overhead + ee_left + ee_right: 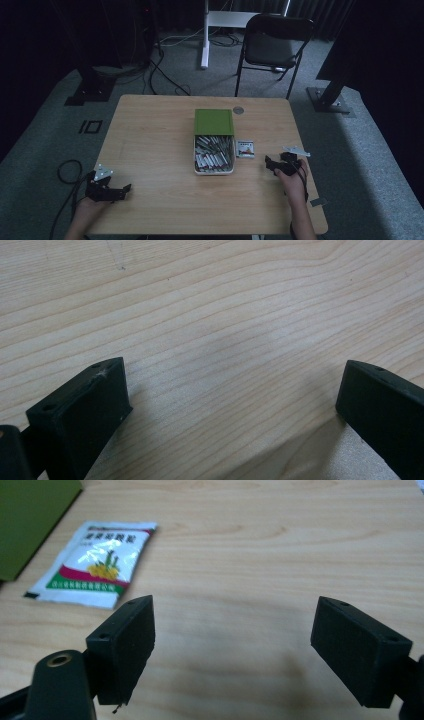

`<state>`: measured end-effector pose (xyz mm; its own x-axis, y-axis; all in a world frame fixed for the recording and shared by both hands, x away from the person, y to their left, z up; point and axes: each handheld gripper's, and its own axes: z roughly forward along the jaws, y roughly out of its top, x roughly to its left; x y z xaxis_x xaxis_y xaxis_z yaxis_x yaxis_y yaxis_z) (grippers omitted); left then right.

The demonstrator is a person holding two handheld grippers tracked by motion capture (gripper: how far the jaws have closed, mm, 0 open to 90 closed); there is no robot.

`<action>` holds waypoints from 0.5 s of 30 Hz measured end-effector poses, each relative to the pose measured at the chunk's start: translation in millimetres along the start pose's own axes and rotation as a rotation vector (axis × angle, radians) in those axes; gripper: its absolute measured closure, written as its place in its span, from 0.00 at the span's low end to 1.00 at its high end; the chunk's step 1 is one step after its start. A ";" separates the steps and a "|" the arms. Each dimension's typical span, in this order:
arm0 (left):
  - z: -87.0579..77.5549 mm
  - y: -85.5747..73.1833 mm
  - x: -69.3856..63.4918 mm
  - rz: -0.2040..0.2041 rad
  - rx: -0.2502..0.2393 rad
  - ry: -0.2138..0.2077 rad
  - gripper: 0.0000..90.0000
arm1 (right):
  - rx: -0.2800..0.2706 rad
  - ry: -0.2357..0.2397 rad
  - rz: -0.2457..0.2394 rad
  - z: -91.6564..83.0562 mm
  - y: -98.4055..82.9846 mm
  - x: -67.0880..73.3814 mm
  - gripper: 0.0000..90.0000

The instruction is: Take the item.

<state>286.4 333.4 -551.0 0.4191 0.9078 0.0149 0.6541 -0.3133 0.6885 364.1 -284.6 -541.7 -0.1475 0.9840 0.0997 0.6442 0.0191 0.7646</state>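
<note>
High view frames are showing a wooden counter point(150, 150) on which a shallow box point(214, 156) is being kept near the middle, a little toward the right edge. The box is being filled with many small packets point(212, 152), silver-grey ones packed in rows and lying loosely over each other; their print cannot be read. A green lid point(214, 121) is being left against the far side of the box, touching it, toward the far edge of the counter. A single sachet point(245, 149) is lying flat on the counter just beside the right wall of the box, apart from the rest; in the right gripper view the sachet point(92, 562) is being seen as white, with red and green bands and a yellow picture.

The right gripper point(270, 163) is being held by a hand point(292, 182) near the right edge, close to the sachet but not touching it. Its fingers point(125, 645) are being held spread wide with nothing between them, only bare counter.

The left gripper point(125, 189) is being rested near the front left corner, well apart from the box. Its fingers point(85, 410) are likewise being kept spread wide over bare wood, and nothing is being pinched.
</note>
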 end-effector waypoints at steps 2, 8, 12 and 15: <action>0.0 0.0 0.0 0.000 0.000 0.000 0.02 | 0.005 -0.004 0.005 -3.5 -3.0 -2.7 0.20; 0.0 0.0 0.0 0.000 0.000 0.000 0.02 | 0.017 -0.025 0.010 -11.5 -13.0 -9.4 0.18; -0.1 0.0 0.1 0.002 0.002 0.000 0.02 | 0.022 -0.031 0.018 -15.9 -19.7 -12.6 0.18; -0.1 0.0 0.1 0.002 0.002 0.000 0.02 | 0.026 -0.034 0.026 -19.4 -23.8 -14.4 0.18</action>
<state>286.4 333.6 -550.9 0.4204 0.9072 0.0162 0.6544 -0.3155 0.6872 336.4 -302.7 -549.0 -0.1050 0.9897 0.0973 0.6671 -0.0024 0.7450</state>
